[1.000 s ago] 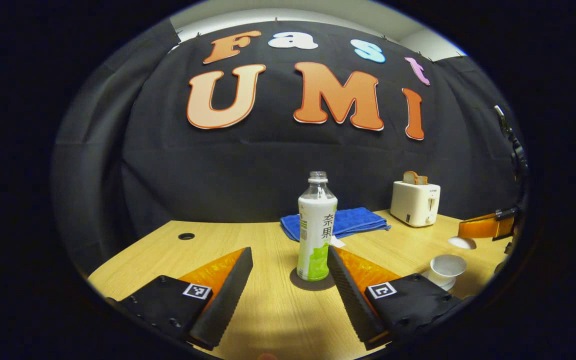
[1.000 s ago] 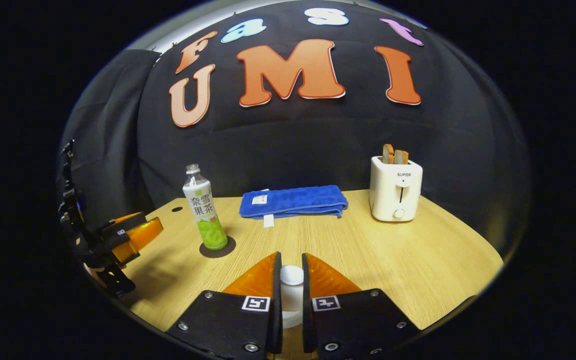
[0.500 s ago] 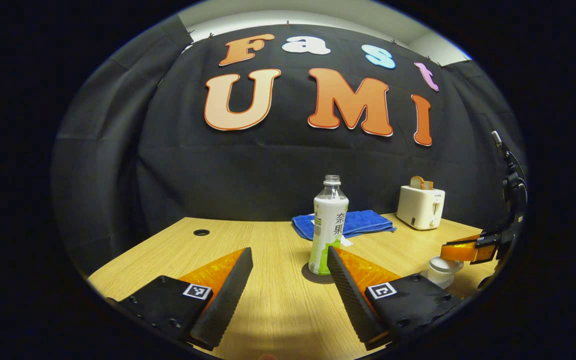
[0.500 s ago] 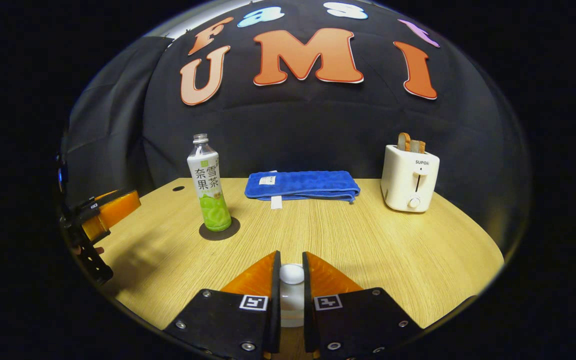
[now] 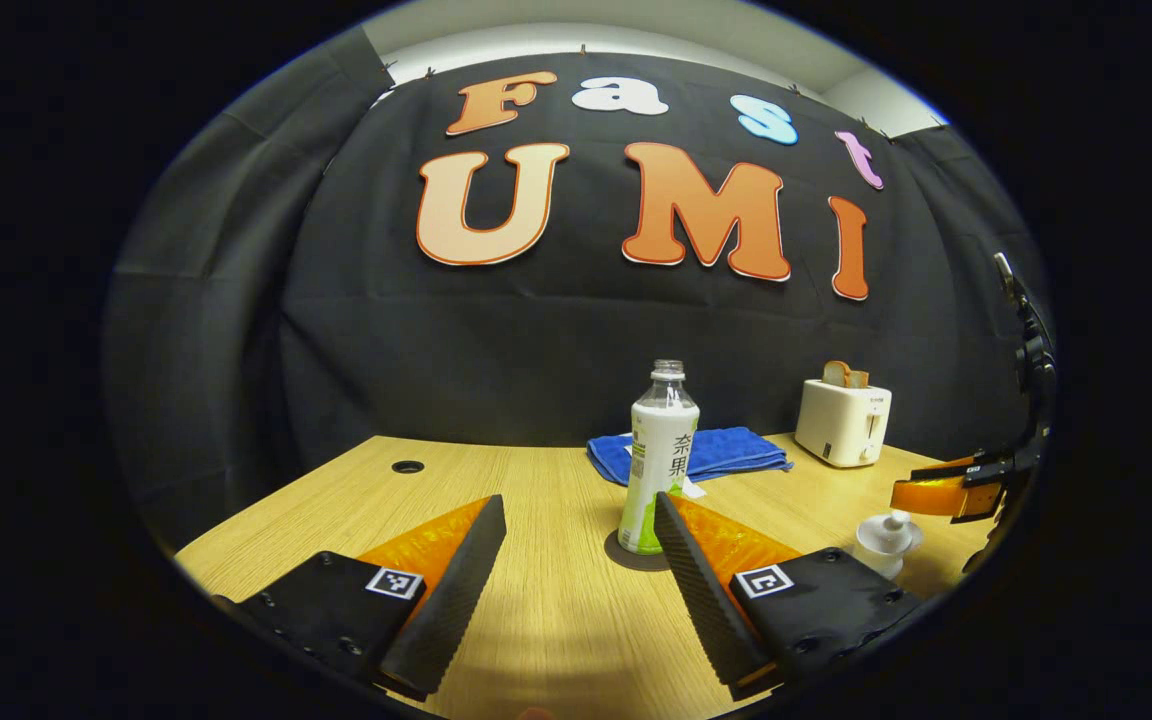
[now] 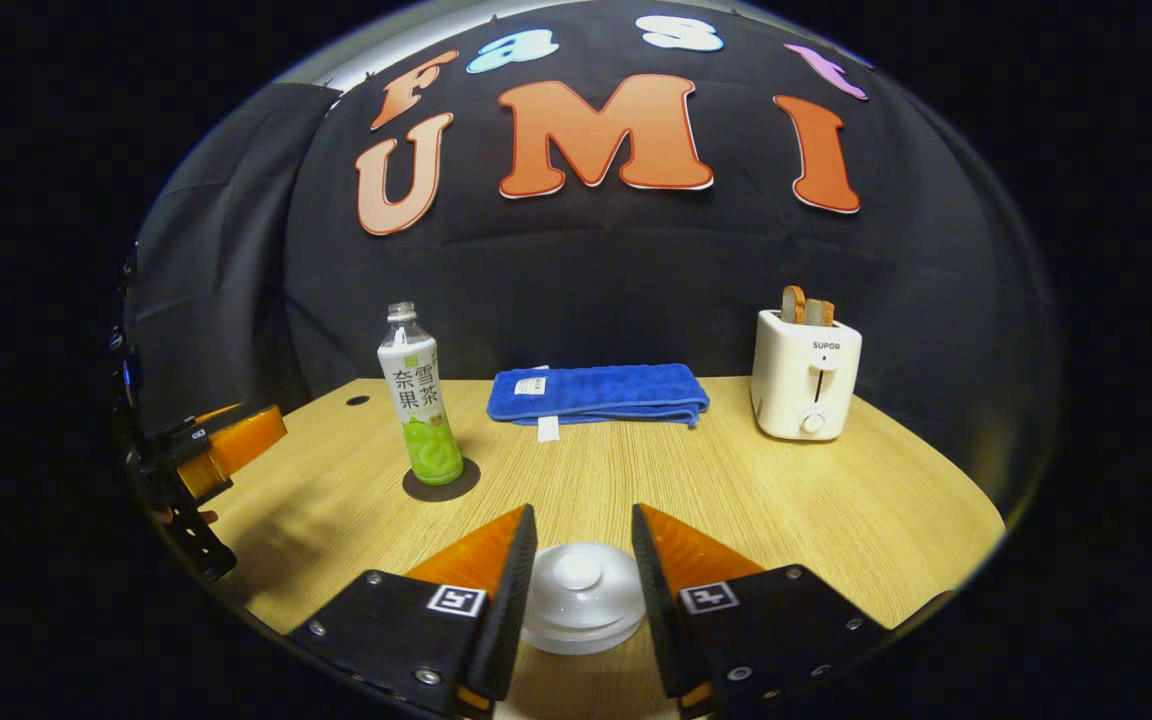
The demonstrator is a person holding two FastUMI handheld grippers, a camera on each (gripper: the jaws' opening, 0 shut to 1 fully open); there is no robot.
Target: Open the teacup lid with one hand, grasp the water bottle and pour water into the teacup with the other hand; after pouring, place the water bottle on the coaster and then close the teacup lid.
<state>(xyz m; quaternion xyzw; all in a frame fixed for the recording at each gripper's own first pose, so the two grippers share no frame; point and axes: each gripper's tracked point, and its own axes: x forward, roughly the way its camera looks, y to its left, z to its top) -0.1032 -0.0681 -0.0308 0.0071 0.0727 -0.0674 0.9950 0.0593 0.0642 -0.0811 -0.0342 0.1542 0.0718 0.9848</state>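
The right gripper (image 6: 581, 560) has just let go of the teacup lid (image 6: 578, 590): half a second ago its fingers were pinched on the lid knob, and now they stand spread on either side of the lid without touching it. The lid sits flat on the teacup (image 5: 886, 540), which stands on the table (image 6: 786, 500) at the 6 o'clock edge of the right gripper view. The water bottle (image 6: 421, 405) stands upright on the dark coaster (image 6: 441, 482) at 10 o'clock of that view, well apart from the teacup. The left gripper (image 5: 576, 560) has drawn back from the bottle over the last second; its fingers are spread wide and hold nothing, with the bottle beyond them at 12 o'clock. Judgement: with the bottle on the coaster and the lid seated and released, the final step appears complete; only withdrawal of both grippers remains. A blue towel (image 6: 596, 393) and a toaster (image 6: 804, 375) stand at the far edge, uninvolved.
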